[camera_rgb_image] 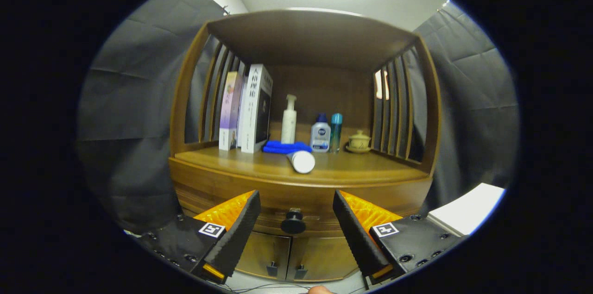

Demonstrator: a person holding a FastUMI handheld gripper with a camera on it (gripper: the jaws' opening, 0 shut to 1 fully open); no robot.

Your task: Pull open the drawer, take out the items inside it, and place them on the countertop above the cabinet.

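Ahead, claw (296, 210) open, knob (293, 222) between

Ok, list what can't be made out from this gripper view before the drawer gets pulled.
- Drawer contents: the drawer is shut, its front hides everything inside.
- Drawer knob: seen between the open gripper fingers, untouched; its depth ahead of them is unclear.
- White tube lying on the countertop: seen end-on, so its body is hidden.
- Lidded cup: too small for detail.
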